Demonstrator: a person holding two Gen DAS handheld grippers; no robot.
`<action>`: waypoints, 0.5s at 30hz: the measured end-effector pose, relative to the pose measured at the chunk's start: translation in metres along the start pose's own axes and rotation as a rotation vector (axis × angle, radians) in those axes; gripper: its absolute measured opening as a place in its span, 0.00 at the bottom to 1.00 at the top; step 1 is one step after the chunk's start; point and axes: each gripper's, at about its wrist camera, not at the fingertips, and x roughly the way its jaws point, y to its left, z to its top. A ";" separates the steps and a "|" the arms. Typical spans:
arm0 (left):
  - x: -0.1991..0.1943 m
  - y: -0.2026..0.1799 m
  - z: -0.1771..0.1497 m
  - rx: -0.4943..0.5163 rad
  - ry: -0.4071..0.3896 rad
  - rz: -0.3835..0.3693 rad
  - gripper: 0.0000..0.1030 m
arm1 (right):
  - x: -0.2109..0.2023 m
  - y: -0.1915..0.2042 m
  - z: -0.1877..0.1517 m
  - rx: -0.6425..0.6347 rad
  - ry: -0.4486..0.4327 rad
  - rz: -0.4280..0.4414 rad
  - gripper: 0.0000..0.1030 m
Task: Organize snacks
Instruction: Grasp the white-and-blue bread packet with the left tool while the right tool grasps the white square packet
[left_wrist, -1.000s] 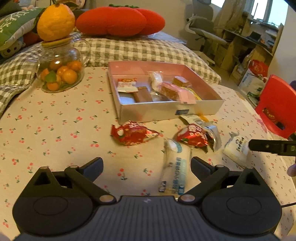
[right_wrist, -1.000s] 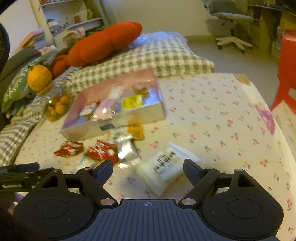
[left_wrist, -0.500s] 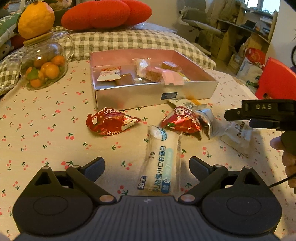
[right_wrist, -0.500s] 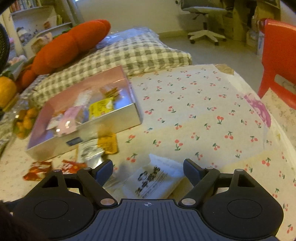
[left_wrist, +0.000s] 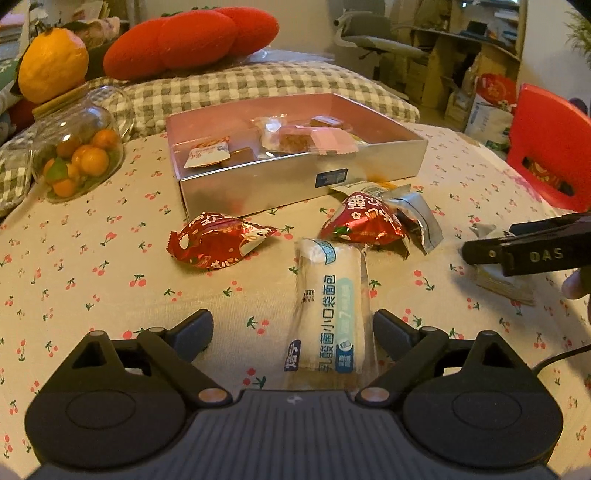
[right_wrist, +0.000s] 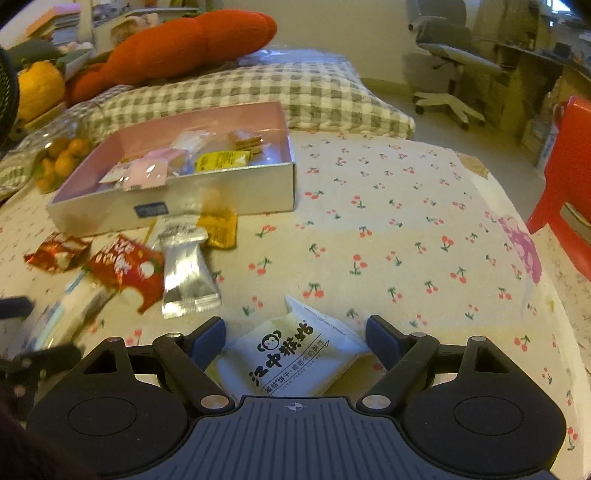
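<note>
The left tool (left_wrist: 293, 328) is spread wide, its jaws having just been closing in, with a long white bread packet (left_wrist: 330, 306) lying between them on the cherry-print tabletop (left_wrist: 92, 273), not yet pinched. The right tool (right_wrist: 295, 338) is also spread, straddling a white biscuit packet (right_wrist: 291, 354) without pressing it. Just beyond lie 2 red candy packets (left_wrist: 218, 240) and a silver packet (right_wrist: 186, 273), near the pink box (left_wrist: 303, 184) holding more snacks.

white biscuit packet (right_wrist: 291, 360) between parted tongs (right_wrist: 295, 338)
</note>
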 end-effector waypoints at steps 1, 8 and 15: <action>-0.001 0.001 -0.001 0.002 -0.002 -0.002 0.88 | -0.001 -0.002 -0.002 -0.002 -0.001 0.006 0.83; -0.002 0.003 0.000 0.001 -0.009 -0.011 0.82 | -0.007 -0.012 -0.008 -0.003 -0.005 0.028 0.82; -0.004 0.002 0.001 0.008 -0.014 -0.028 0.66 | -0.010 -0.011 -0.007 -0.012 -0.013 0.023 0.62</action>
